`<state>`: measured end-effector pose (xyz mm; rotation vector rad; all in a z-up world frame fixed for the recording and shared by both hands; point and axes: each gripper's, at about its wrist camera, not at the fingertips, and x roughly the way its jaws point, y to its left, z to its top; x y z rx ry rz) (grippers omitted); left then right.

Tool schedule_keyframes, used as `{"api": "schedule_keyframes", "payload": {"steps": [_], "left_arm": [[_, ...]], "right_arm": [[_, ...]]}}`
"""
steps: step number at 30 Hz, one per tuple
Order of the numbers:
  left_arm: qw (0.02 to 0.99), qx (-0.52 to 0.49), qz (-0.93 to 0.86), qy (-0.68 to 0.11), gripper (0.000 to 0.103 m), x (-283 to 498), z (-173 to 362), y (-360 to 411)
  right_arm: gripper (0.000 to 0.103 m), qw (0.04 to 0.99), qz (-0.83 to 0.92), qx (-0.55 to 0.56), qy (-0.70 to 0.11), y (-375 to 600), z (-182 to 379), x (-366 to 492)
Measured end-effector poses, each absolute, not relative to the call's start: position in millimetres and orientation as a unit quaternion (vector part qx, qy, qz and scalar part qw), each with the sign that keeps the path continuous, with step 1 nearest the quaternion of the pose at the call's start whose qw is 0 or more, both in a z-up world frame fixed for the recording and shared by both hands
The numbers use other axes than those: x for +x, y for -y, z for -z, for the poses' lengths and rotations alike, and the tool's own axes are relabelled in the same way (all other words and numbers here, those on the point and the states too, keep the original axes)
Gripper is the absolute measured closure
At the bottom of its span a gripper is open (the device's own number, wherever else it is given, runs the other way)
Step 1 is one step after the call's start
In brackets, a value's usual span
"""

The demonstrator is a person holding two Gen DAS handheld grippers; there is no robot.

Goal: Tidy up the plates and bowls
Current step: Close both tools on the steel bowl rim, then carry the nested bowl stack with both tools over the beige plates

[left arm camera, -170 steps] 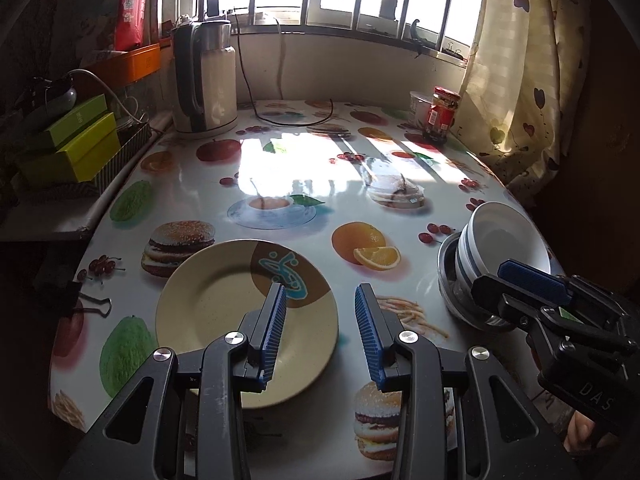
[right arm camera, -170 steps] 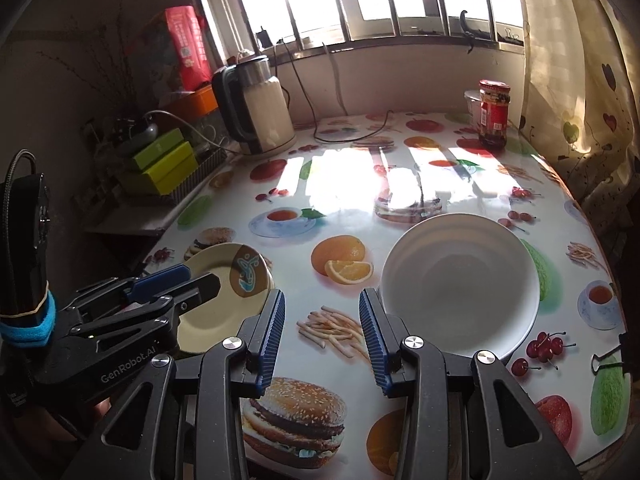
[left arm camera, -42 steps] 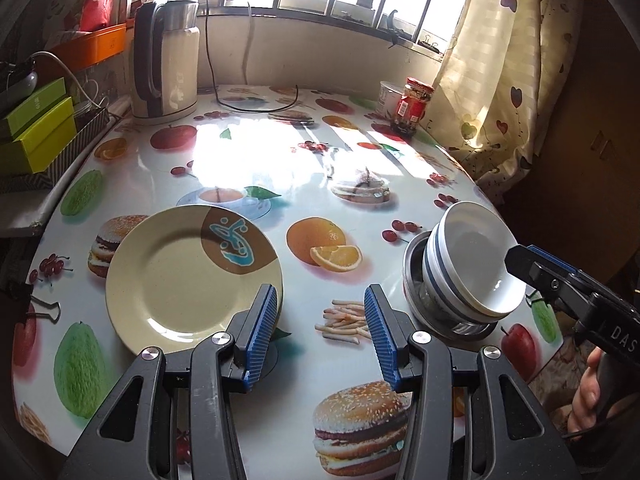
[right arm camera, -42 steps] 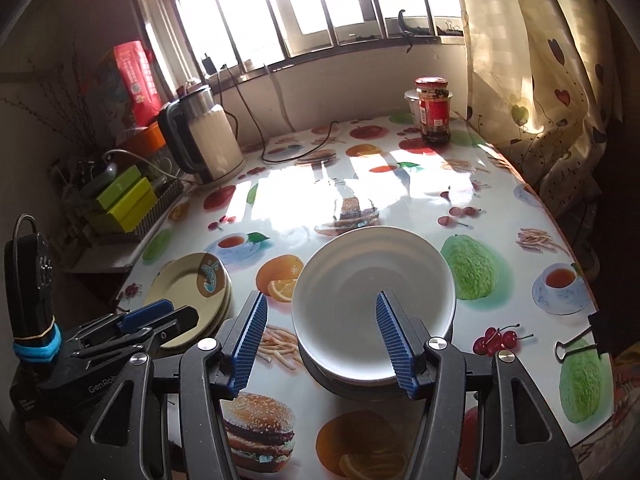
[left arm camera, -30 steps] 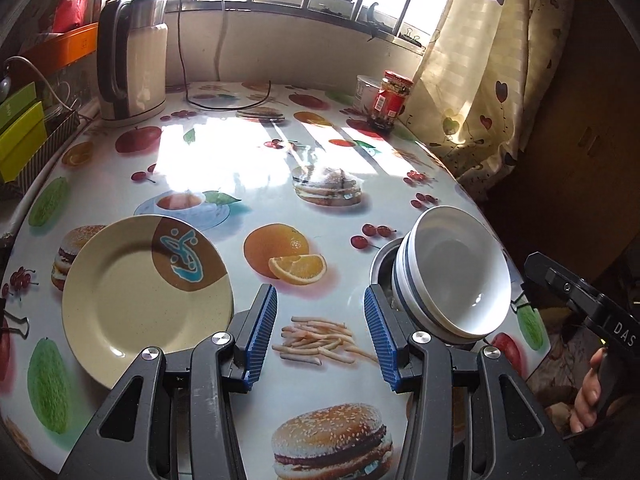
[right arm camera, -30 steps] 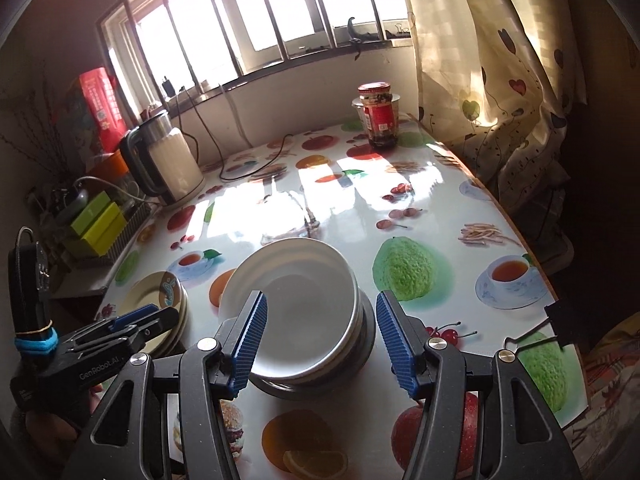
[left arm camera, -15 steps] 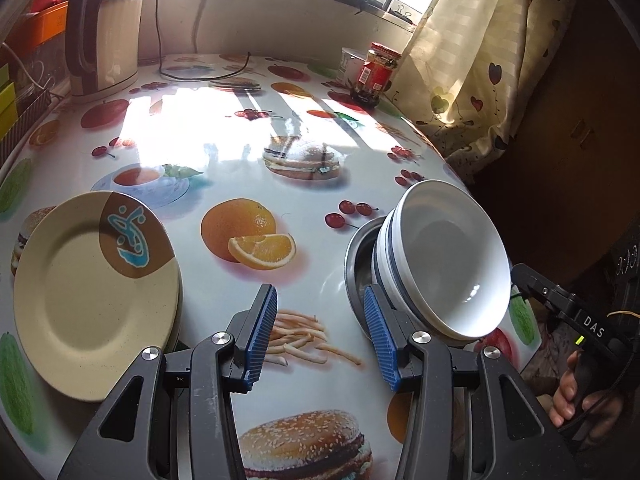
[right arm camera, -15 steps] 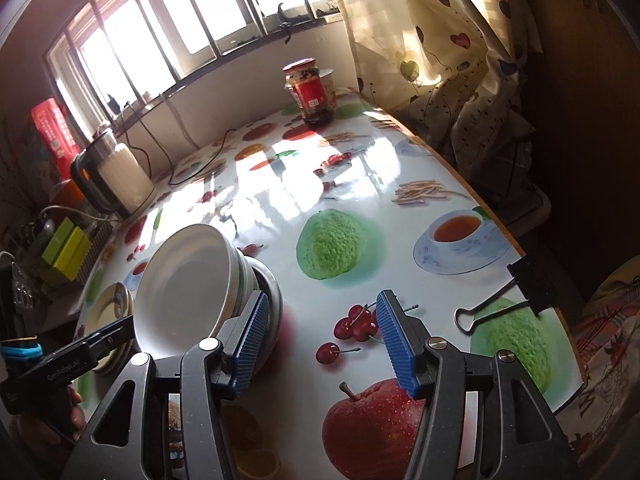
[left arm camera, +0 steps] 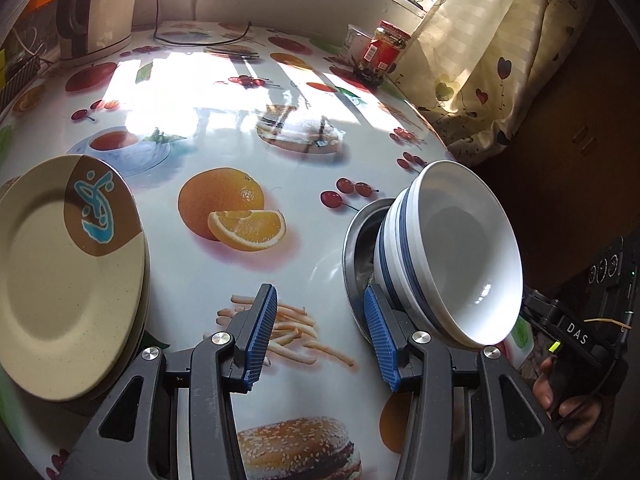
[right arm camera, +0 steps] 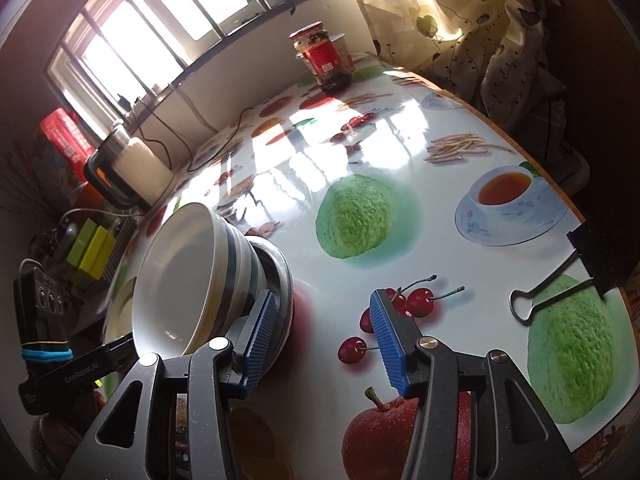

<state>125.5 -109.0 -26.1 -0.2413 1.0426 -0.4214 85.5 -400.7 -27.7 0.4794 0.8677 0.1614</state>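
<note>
— White bowls [left arm camera: 452, 248] with blue bands, nested and tilted, sit inside a metal bowl [left arm camera: 360, 232] near the table's [left arm camera: 224, 92] edge. Where are the plates?

— Cream plates [left arm camera: 60, 276], stacked, the top one with a brown patch and a blue figure, lie well apart from the bowls, at the other side of the printed cloth.

— And the left gripper [left arm camera: 320, 336]?

— Released: jaws apart, nothing between them, only printed fries below. Its right pad sits just beside the metal bowl's rim; touching or not, I cannot tell.

— The right gripper [right arm camera: 320, 340]?

— Jaws closing, nothing between them; its left pad is close by the metal bowl [right arm camera: 276, 276], over printed cherries.
</note>
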Motion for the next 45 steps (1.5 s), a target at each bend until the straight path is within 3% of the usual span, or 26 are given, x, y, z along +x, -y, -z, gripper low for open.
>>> {"api": "schedule_keyframes", "payload": {"steps": [6,14,20,32,45], "left_arm": [[0.837,-0.113,0.206,-0.493,0.056,127,27,112],[0.837,-0.118,0.212,-0.491,0.057,130,29,112],[0.831,-0.135,0.225,-0.491,0.063,133,32,110],[0.822,-0.162,0.258,-0.482,0.091,133,32,112],[0.821,-0.17,0.26,-0.48,0.092,135,33,111]], "right_arm": [[0.06,0.872,-0.087,0.242,-0.417,399,33,91],[0.081,0.857,-0.117,0.274,-0.42,398,40,95],[0.09,0.855,-0.13,0.278,-0.418,398,39,95],[0.093,0.853,-0.139,0.284,-0.416,397,38,96],[0.093,0.854,-0.14,0.284,-0.414,398,39,97]]}}
